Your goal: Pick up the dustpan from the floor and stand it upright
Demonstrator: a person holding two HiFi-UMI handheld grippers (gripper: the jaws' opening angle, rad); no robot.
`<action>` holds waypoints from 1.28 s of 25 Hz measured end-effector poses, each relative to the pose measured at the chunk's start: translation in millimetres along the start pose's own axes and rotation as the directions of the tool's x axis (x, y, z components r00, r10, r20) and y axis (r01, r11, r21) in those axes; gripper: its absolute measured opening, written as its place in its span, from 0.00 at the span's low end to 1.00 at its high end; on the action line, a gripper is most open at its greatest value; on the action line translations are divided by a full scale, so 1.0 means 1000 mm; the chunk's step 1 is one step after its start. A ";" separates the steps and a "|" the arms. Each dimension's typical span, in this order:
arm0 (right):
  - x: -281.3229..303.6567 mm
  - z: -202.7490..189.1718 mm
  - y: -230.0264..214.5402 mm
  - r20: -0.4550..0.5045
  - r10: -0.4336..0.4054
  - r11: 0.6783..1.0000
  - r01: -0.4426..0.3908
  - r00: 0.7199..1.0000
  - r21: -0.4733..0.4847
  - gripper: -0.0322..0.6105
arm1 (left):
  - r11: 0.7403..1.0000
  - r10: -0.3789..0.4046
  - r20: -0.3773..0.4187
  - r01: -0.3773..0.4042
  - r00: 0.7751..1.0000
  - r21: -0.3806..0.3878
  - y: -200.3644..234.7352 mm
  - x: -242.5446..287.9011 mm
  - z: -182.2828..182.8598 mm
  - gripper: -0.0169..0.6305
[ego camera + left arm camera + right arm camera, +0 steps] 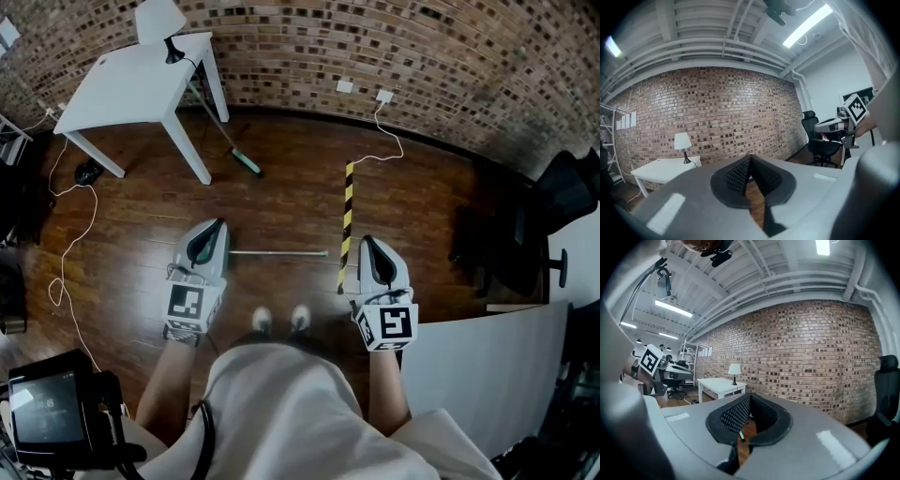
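- Dustpan (277, 252): all I can see of it is a thin grey pole lying flat on the floor (281, 202) at my 12 o'clock, just beyond my shoes (262, 320). It runs 9-to-3 and has a green tip at the 3 o'clock end. I take this to be the handle. The pan end is hidden behind my left gripper, so I cannot confirm it.
- Left gripper (214, 230): over the pole's 9 o'clock end, well above the floor and pointing roughly level at the wall. Its own view shows the jaws together with nothing between them.
- Right gripper (368, 246): just past the green tip at 3 o'clock, also held high. The jaws are closed and empty; its view shows only floor and the pole tip beyond them.
- Step in hand: approach. The dustpan lies untouched, so neither pickup nor standing it up has begun.
- Next move, my judgement: part one pair of jaws, tip that gripper steeply down, lower it to the pole and close across it. A thin round pole may roll or slip, so I should grip near an end and then swing it to vertical.
- Surroundings: striped tape (347, 220) at 1 o'clock. What looks like a broom (247, 166) leans on the white table (131, 89) at 11 o'clock, which carries a lamp (159, 21). A chair (511, 244) stands at 3 o'clock.
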State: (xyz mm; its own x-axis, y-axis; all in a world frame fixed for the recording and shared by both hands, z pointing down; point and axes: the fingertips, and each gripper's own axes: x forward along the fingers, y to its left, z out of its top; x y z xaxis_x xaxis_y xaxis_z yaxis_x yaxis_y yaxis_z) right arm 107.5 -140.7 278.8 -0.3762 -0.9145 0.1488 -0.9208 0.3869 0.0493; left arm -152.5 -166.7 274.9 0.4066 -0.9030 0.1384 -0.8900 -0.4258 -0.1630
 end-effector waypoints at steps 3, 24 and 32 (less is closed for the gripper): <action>0.011 0.007 0.004 -0.002 -0.020 1.000 0.020 1.000 -0.024 0.07 | 1.000 -0.003 0.011 0.003 1.000 0.005 0.025 0.011 -0.001 0.03; 0.078 -0.165 -0.052 -0.193 -0.077 0.997 0.073 0.978 -0.029 0.16 | 0.976 -0.217 -0.099 0.214 0.971 -0.042 -0.044 0.147 -0.147 0.03; 0.106 -0.321 -0.086 -0.325 -0.049 0.999 0.051 0.944 -0.001 0.21 | 0.955 -0.297 -0.180 0.294 0.938 -0.046 -0.098 0.212 -0.254 0.03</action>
State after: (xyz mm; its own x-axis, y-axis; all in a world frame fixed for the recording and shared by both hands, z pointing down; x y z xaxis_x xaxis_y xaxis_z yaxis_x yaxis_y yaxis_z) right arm 180.1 -232.5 607.4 -0.2771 -0.8441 0.4591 -0.9387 0.3399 0.0582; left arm -31.5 -302.5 568.3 0.6089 -0.7098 0.3542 -0.7397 -0.6693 -0.0698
